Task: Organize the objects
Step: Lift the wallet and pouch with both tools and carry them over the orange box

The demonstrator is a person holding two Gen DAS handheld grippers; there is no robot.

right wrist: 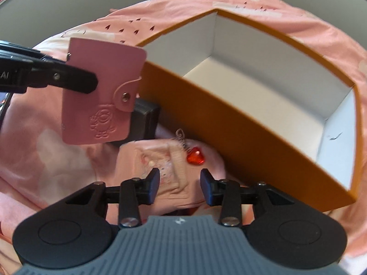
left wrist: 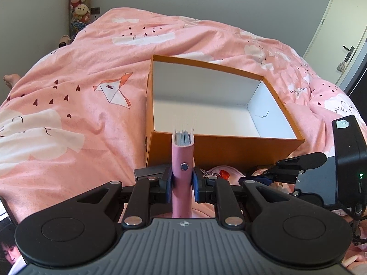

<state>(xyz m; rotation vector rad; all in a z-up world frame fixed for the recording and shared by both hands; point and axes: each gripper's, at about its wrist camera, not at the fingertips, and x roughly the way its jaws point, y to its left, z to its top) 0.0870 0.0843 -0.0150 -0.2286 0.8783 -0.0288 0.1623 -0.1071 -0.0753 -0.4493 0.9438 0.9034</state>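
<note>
1. A pink leather card holder with a snap strap [left wrist: 182,160] is being clamped edge-on by the left claw [left wrist: 182,181], its blue pads pressed against both covers.
2. The card holder is being held in the air just in front of the near wall of the open orange cardboard box with a white interior [left wrist: 229,146], at about the height of the box's rim; in the right wrist view the holder [right wrist: 101,96] is being seen to the left of the box [right wrist: 206,114].
3. The right claw [right wrist: 180,189] is being held released, its pads spread apart with nothing between them, above a pale pink fabric pouch [right wrist: 165,167] lying just in front of the box.
4. A red heart-shaped charm on a small chain [right wrist: 195,156] is resting on the pouch, close to the box's near wall.
5. A dark grey rectangular object [right wrist: 145,121] is lying in front of the box, partly hidden behind the card holder.
6. The box is being carried by a bed covered with a pink patterned quilt [left wrist: 80,73].
</note>
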